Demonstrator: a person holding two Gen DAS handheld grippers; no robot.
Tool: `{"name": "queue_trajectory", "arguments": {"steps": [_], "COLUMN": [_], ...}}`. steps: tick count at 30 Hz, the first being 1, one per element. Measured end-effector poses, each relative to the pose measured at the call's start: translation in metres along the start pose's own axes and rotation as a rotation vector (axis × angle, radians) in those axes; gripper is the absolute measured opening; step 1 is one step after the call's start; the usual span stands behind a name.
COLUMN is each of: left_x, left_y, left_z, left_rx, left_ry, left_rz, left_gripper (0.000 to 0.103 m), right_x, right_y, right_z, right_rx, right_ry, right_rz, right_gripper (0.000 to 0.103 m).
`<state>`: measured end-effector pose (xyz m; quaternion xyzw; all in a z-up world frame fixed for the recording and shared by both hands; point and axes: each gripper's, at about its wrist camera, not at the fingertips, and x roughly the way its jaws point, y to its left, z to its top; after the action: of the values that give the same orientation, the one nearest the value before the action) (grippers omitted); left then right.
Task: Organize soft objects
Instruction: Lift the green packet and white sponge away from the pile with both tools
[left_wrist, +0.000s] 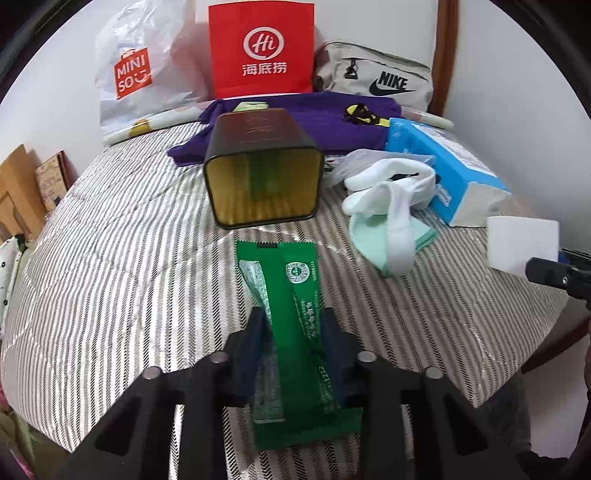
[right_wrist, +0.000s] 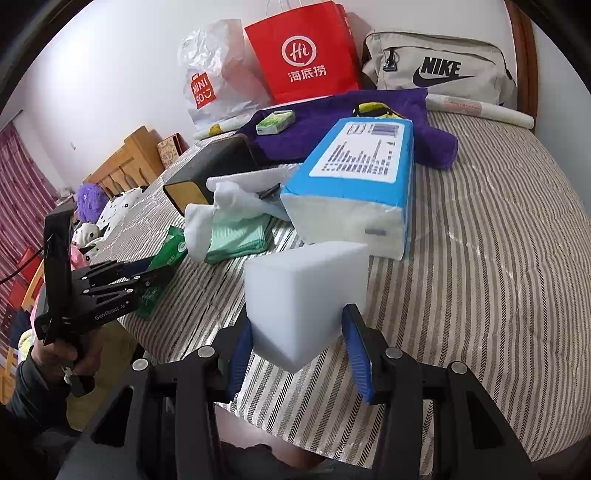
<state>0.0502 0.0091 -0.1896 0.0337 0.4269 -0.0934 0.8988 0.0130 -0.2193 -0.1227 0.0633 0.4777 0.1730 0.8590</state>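
While both grippers hold something over a striped bedspread, the green foil packet is the thing in hand on the left. It is long and flat, and it lies lengthwise between the left gripper, whose jaws stand narrow and pinch it near its middle. Its far end points toward a dark square tin lying on its side with its gold-lined mouth open toward the camera. By the look of it, the packet is light, crinkly and a little slippery, likely to buckle if squeezed hard. A hold across its middle, as now, seems soundest.

To the right, the right gripper holds a white foam block at its lower end, the blue pads pressing on both sides. It looks featherlight and springy, so a gentle squeeze should do.

Beyond lie white socks on a mint-green cloth, beside a blue pack of tissues. Farther back a purple towel spreads in front of a red paper bag, a white plastic bag and a grey sports bag.
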Motion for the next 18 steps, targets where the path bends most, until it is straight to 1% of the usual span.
{"name": "queue_trajectory", "arguments": {"steps": [4, 8, 9, 13, 16, 18], "left_x": [-0.001, -0.009, -0.012, -0.025, -0.034, -0.038], "left_y": [0.004, 0.01, 0.011, 0.017, 0.026, 0.031], "left_z": [0.003, 0.009, 0.012, 0.022, 0.03, 0.037], "left_rx": [-0.035, -0.076, -0.078, -0.097, -0.14, -0.156], "left_ry": [-0.002, -0.02, -0.026, -0.048, -0.063, -0.07], "left_rz": [-0.047, -0.086, -0.085, -0.103, -0.153, -0.162], "left_gripper": [0.025, 0.025, 0.025, 0.025, 0.025, 0.025], "right_x": [-0.001, -0.006, -0.007, -0.019, -0.028, -0.034], "right_y": [0.004, 0.005, 0.007, 0.014, 0.018, 0.02], "right_z": [0.002, 0.004, 0.005, 0.012, 0.022, 0.031], "right_rx": [-0.018, -0.013, -0.015, -0.037, -0.044, -0.055], "right_ry": [0.008, 0.01, 0.008, -0.013, -0.034, -0.053], "right_rz": [-0.007, 0.018, 0.025, 0.058, 0.082, 0.085], "right_gripper": [0.047, 0.046, 0.046, 0.046, 0.046, 0.046]}}
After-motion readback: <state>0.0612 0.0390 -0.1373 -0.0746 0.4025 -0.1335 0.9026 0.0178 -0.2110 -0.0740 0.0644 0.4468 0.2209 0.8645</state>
